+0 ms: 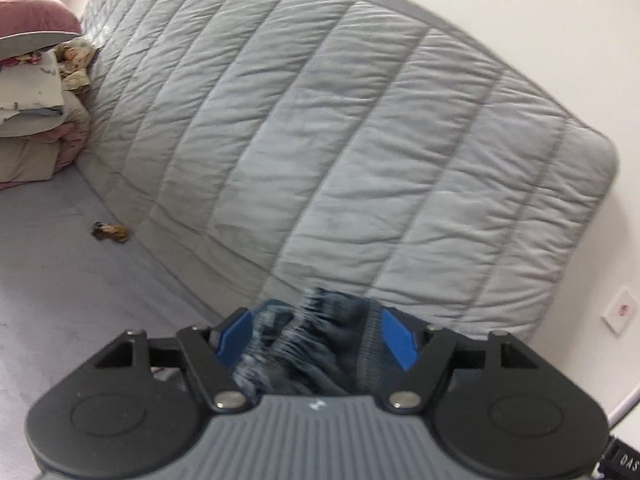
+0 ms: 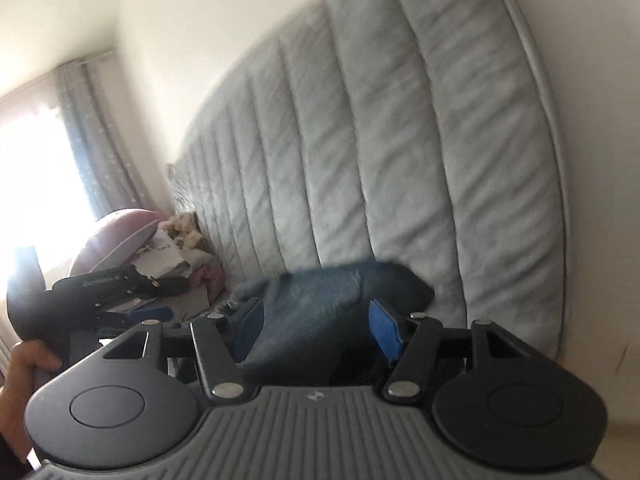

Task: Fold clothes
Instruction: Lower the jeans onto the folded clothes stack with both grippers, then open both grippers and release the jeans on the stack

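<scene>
garment (image 1: 316, 344): dark blue-grey knit cloth, bunched and blurred, with a ribbed edge and pale flecks. it fills the gap between the blue pads (image 1: 396, 338) of the left gripper (image 1: 316, 338); whether the pads press it cannot be told. in the right wrist view the same cloth (image 2: 320, 304) shows as a smoother dark blue mass lying between the right gripper's (image 2: 316, 330) fingers (image 2: 384, 330) and reaching forward past them toward the mattress; the pads stand apart, and contact cannot be told.

surface: pale grey sheet (image 1: 60, 280), flat, to the left of and under the left gripper. one small brown crumpled scrap (image 1: 110, 232) lies on it, well apart from the garment.

mattress (image 1: 320, 140): grey, quilted in long channels, leaning upright against a white wall (image 1: 540, 40), just behind the garment.

pile (image 1: 36, 92): folded linen and clothes in cream, pink and floral print, topped by a mauve cushion (image 1: 32, 16), at the mattress's far end.

room: a bright window with a grey curtain (image 2: 96, 152) behind the pile; a white wall plate (image 1: 622, 310) low on the wall.

hands: both grippers point forward and slightly down. in the right wrist view the left gripper (image 2: 152, 312) sits at the left edge, held by a hand (image 2: 24, 364) around its handle.
</scene>
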The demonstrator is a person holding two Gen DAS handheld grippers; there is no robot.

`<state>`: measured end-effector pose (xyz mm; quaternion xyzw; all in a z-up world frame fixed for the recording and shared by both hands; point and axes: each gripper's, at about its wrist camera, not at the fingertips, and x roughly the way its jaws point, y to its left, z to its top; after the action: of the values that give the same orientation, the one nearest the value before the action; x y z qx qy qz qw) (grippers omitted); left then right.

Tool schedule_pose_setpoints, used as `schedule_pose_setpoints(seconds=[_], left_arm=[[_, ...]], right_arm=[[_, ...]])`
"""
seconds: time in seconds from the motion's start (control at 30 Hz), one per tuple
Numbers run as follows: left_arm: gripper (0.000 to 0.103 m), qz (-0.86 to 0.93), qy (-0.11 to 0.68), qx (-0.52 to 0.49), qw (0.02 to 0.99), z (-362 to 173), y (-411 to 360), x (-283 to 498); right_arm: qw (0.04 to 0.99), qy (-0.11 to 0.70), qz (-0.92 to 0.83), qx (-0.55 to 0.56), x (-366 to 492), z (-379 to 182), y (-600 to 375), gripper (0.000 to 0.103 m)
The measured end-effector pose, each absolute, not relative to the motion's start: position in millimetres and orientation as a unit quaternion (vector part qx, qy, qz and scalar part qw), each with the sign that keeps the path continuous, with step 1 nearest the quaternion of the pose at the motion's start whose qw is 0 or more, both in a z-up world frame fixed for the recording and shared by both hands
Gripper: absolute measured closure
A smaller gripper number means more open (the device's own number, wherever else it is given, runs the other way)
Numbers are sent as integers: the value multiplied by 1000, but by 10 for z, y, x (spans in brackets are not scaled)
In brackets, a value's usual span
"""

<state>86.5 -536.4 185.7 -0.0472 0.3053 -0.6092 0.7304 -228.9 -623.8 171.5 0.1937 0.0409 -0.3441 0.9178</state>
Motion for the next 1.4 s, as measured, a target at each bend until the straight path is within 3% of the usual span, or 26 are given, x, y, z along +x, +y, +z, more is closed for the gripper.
schedule_pose_setpoints(seconds=[0.33, 0.5, 0.67, 1.03, 1.17, 1.4], left_arm=[[37, -616, 282, -4, 735, 1602, -5407, 686], [38, -610, 278, 14, 742, 1482, -5461, 634], [37, -599, 278, -2, 751, 1627, -5366, 564], [15, -569, 278, 40, 773, 1867, -4850, 193], [5, -542, 277, 70, 790, 1853, -4626, 33], [0, -482, 295, 104, 819, 1751, -4283, -162]], right_arm=[[927, 109, -355, 55, -1912, 1380, -6010, 48], [919, 136, -369, 23, -1826, 1152, -5926, 47], [920, 120, -369, 51, -1927, 1329, -5921, 47], [928, 136, -342, 66, -2206, 1585, -5543, 27], [926, 156, -337, 69, -2255, 1568, -5408, 26], [921, 189, -333, 77, -2363, 1505, -5195, 18]])
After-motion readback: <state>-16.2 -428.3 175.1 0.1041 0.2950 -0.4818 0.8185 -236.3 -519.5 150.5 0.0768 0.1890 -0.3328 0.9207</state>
